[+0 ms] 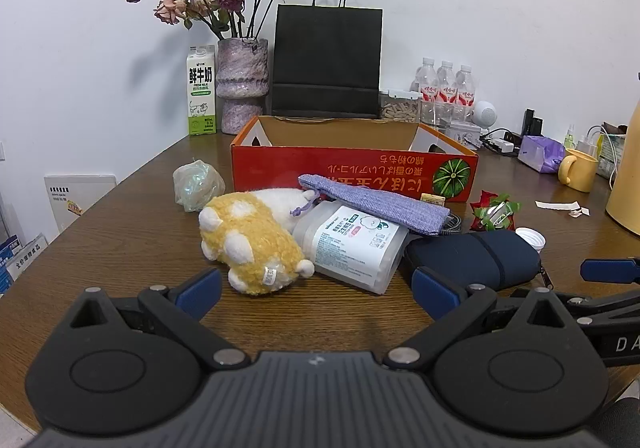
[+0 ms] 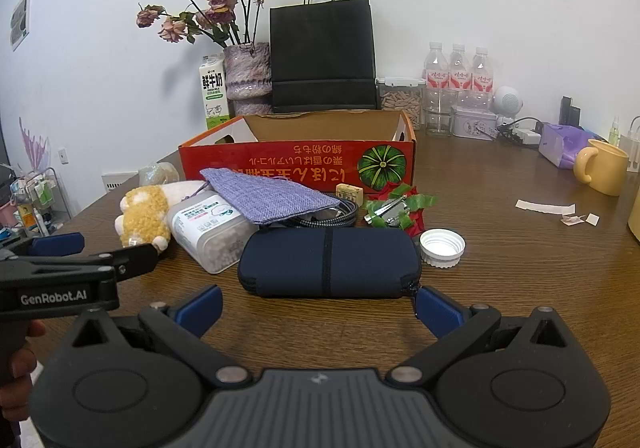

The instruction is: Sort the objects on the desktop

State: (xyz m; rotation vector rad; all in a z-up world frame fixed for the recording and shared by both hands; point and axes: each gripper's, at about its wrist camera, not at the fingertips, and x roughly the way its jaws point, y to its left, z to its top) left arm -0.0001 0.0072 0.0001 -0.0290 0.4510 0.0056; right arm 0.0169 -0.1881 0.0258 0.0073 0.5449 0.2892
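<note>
On the wooden desk point(image 1: 120, 240) lies a heap in front of an empty red cardboard box point(image 1: 352, 164) point(image 2: 296, 160): a yellow-and-white plush toy point(image 1: 252, 244) point(image 2: 144, 216), a clear plastic jar point(image 1: 352, 248) point(image 2: 208, 232) on its side, a purple cloth pouch point(image 1: 372, 200) point(image 2: 272, 196), a dark blue zip case point(image 1: 472, 256) point(image 2: 328, 260), a white lid point(image 2: 442, 248) and a red-and-green trinket point(image 2: 394, 210). My left gripper point(image 1: 316, 288) stands open just short of the plush and jar. My right gripper point(image 2: 318, 306) is open before the blue case. Neither holds anything.
Along the wall stand a milk carton point(image 1: 202, 90), a vase of dried roses point(image 1: 242, 84), a black paper bag point(image 1: 326, 62), water bottles point(image 1: 446, 88) and a yellow mug point(image 2: 602, 168). A crumpled plastic bag point(image 1: 196, 186) lies left of the box. Paper scraps point(image 2: 546, 206) lie at right.
</note>
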